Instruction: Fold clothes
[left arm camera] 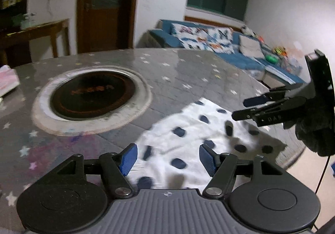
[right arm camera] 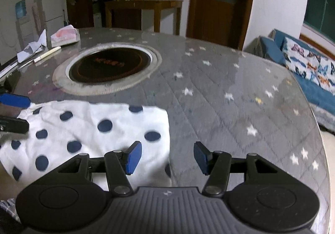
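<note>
A white garment with dark blue dots lies flat on the round grey star-patterned table, near its front edge. My left gripper hovers open over the garment's near part, and nothing sits between its blue pads. It also shows at the left edge of the right wrist view, as the left gripper open beside the garment's left end. My right gripper stands open over the garment's right edge, its gap above bare table. In the left wrist view, the right gripper hangs open above the garment's far right part, held by a gloved hand.
A black round hob with a pale ring is set into the table's middle. A pink-and-white packet, crumpled paper and a pen lie at the table's far left. A blue sofa stands beyond the right table edge.
</note>
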A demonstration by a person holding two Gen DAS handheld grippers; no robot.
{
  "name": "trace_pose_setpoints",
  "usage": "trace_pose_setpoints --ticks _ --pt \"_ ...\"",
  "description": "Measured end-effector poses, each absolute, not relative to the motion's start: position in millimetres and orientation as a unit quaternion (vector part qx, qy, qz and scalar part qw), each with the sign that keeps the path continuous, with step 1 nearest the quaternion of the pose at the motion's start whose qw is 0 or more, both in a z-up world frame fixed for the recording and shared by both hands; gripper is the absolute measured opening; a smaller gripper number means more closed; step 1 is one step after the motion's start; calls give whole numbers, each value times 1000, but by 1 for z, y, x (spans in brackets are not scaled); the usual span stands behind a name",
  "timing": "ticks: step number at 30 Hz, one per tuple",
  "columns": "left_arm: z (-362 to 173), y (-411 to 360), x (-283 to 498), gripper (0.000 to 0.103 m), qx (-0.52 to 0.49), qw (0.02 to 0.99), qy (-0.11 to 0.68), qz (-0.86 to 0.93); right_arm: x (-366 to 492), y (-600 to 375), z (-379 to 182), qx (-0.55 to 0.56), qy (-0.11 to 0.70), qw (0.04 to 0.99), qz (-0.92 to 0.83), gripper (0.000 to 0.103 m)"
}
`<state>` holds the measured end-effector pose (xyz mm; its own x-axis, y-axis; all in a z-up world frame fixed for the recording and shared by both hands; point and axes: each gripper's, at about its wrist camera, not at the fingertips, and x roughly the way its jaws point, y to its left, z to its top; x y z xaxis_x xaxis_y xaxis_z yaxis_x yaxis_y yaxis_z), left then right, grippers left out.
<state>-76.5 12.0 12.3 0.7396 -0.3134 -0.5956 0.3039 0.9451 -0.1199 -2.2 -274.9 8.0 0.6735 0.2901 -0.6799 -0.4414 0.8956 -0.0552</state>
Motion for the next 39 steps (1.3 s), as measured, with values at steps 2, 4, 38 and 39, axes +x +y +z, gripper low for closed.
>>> trace_pose_setpoints --ticks 2,4,38,39 --pt "15 20 -78 69 -13 937 315 -150 0 -272 9 -107 345 909 206 56" --pt "16 29 -78 69 -23 939 314 -137 3 -266 11 -105 340 910 214 56" --pt "-11 36 -47 29 -93 913 374 -132 27 -236 -22 -110 359 897 234 58" --pt "-11 38 -48 30 -92 914 375 -128 27 -237 -22 -108 360 897 234 58"
